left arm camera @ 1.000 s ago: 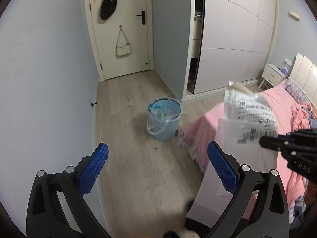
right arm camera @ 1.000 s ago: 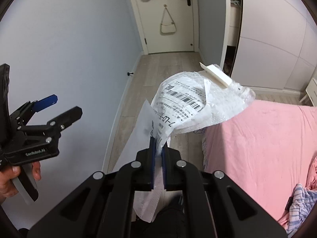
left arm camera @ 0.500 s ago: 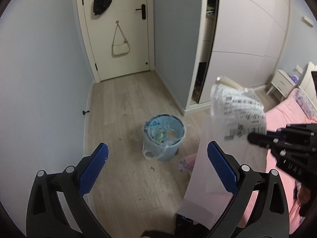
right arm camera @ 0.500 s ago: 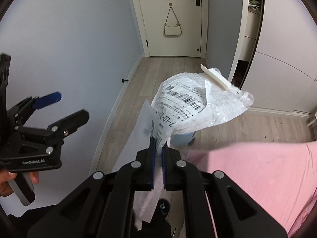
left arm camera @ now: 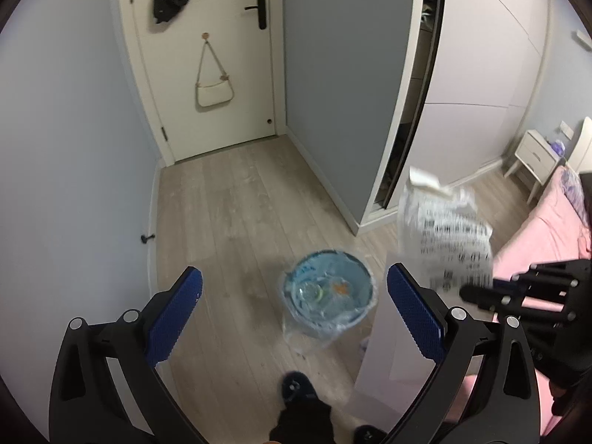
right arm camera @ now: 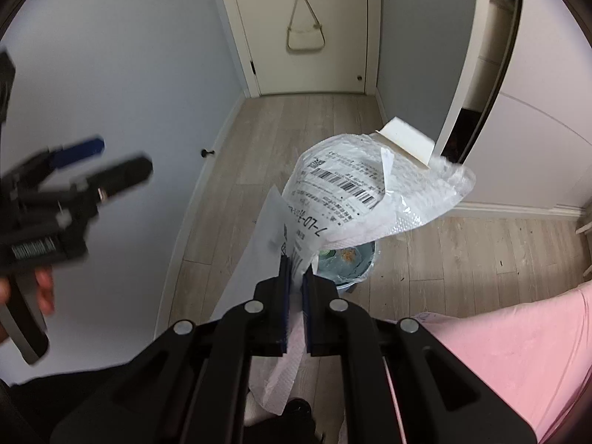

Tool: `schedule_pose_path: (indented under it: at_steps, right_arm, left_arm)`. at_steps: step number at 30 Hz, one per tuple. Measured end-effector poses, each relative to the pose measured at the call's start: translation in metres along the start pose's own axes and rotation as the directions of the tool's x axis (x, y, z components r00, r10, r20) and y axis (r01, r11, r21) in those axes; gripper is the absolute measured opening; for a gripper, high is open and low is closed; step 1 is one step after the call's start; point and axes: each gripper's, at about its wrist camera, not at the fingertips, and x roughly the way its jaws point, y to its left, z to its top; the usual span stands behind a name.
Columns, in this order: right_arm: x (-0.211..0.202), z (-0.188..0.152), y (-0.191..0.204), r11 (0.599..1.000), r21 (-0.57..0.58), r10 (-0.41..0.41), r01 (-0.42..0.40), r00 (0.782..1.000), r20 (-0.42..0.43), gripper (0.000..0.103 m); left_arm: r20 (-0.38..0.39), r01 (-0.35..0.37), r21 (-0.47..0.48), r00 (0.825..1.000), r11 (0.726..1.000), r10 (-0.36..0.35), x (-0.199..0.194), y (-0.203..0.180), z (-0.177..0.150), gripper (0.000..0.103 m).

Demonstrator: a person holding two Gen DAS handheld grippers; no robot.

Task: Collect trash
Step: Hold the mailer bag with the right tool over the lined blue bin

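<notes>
My right gripper (right arm camera: pixel 295 270) is shut on a white plastic mailer bag (right arm camera: pixel 355 192) with a barcode label, together with a white paper sheet (right arm camera: pixel 259 251), and holds them in the air. The bag also shows in the left wrist view (left arm camera: pixel 444 236) at the right, blurred. A blue trash bin (left arm camera: pixel 329 296) lined with clear plastic stands on the wood floor, holding some trash. In the right wrist view the bin (right arm camera: pixel 351 262) is partly hidden behind the bag. My left gripper (left arm camera: pixel 294 318) is open and empty, above the floor just left of the bin.
A pink bed (right arm camera: pixel 499 351) lies to the right. A white door (left arm camera: pixel 207 55) with hanging bags closes the hallway end. A wardrobe with a partly open sliding door (left arm camera: pixel 418 85) stands at the right. A blue wall (left arm camera: pixel 66 148) runs along the left. A dark slipper (left arm camera: pixel 296 388) is below.
Both grippers have moved forward toward the bin, which is now much closer and lower in view. The right gripper still holds the bag and sheet. The bed has slid out to the right.
</notes>
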Motion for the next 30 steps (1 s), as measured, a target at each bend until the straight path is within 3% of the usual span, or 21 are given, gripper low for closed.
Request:
schedule_pose_path:
  at_steps: [4, 9, 20, 30]
  right_arm:
    - [0.038, 0.024, -0.005, 1.0, 0.018, -0.019, 0.019, 1.0, -0.016, 0.008]
    - [0.08, 0.044, -0.015, 0.999, 0.045, -0.024, 0.026, 0.998, -0.059, 0.008]
    - [0.193, 0.052, -0.055, 0.998, 0.063, 0.016, -0.006, 0.988, -0.152, 0.008]
    - [0.34, 0.025, -0.095, 0.998, 0.05, 0.049, -0.039, 0.97, -0.236, 0.008]
  left_arm:
    - [-0.022, 0.036, 0.071, 0.999, 0.997, -0.035, 0.047, 0.02, 0.026, 0.097]
    - [-0.09, 0.075, 0.103, 0.994, 0.992, -0.066, 0.106, 0.027, 0.035, 0.097]
    - [-0.22, 0.114, 0.124, 0.972, 0.986, -0.085, 0.228, 0.003, -0.007, 0.097]
    - [-0.287, 0.083, 0.145, 0.957, 0.986, -0.038, 0.347, 0.001, -0.058, 0.097]
